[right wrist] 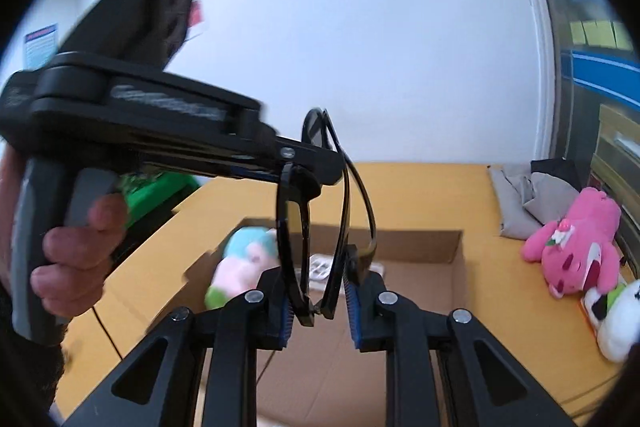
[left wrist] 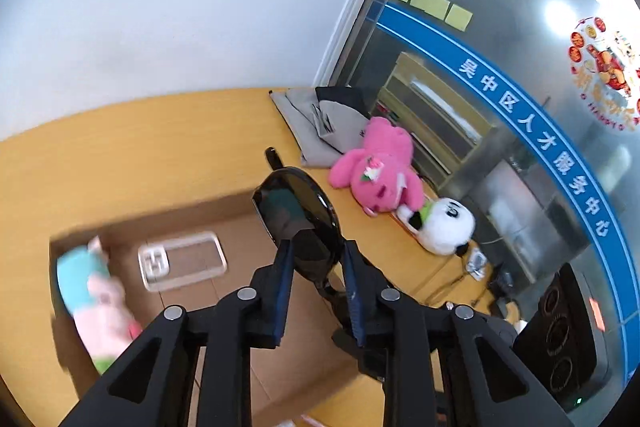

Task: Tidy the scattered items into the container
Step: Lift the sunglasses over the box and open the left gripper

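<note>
Through the left wrist camera, you are angling the left gripper (left wrist: pixel 316 259) downward over the cardboard box (left wrist: pixel 192 215), which is sitting open on the wooden surface (left wrist: pixel 140 131). A clear phone case (left wrist: pixel 182 259) and a pastel plush toy (left wrist: pixel 96 295) are lying inside the box. Beyond it, a pink plush bear (left wrist: pixel 380 167), a white panda plush (left wrist: pixel 444 227) and a folded grey cloth (left wrist: pixel 316 123) are resting on the surface beside the glass wall. The jaws are standing narrowly apart and pinching the black sunglasses (left wrist: pixel 300 223) by the lower edge of a lens.

Through the right wrist camera, you are pointing the right gripper (right wrist: pixel 318 299) shallowly downward over the same box (right wrist: pixel 420 239). Your left hand (right wrist: pixel 76 251) is wrapping the other gripper's handle at the left, and that gripper is reaching across in front, partly blocking the box. The right jaws are standing narrowly apart, gripping the sunglasses (right wrist: pixel 296 247) near the hinge, with the glasses raised above the box.
</note>
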{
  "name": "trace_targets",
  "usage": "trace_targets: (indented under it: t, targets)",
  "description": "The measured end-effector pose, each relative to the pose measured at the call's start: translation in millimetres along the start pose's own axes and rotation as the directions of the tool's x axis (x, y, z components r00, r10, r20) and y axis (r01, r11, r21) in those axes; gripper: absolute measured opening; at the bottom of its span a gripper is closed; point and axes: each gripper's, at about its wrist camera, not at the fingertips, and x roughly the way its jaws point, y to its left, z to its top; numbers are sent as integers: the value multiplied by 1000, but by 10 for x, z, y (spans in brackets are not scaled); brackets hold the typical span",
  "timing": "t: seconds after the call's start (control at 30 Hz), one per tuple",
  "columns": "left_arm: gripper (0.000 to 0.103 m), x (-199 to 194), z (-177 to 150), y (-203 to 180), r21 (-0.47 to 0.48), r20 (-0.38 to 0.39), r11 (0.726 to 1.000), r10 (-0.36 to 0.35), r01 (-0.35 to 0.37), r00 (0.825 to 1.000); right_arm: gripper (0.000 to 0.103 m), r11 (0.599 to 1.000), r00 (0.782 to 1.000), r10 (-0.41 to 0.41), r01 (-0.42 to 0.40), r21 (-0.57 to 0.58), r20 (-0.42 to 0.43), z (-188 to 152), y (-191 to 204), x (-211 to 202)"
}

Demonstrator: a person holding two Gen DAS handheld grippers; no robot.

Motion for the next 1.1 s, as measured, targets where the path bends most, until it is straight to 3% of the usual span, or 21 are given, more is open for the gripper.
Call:
trace_targets:
  t: [0.17, 0.27, 0.63, 0.87, 1.1]
  targets:
    - [13, 636, 323, 265, -7, -81, 1000, 0, -1, 997, 20, 997, 997, -13, 19, 75, -81, 112, -432, 622]
    - [13, 1051, 355, 451, -32, -135, 999, -15, 11, 991, 19, 994, 989, -25, 39, 100, -146, -31, -621, 1003]
    - [12, 2248, 139, 991, -106, -290, 994, -41, 10, 956, 20, 977, 940, -33, 103, 188, -339, -619, -975, 1852]
    - [15, 2519, 18, 1081, -116, -322, 993, -62, 26, 945, 19, 972, 898, -60, 152, 181, -436, -920, -1000, 2114]
    - [15, 2606, -144, 983, -51, -349, 999, -3, -15, 937, 19, 973, 891, -55, 149, 178, -450, -1066, -914, 1996]
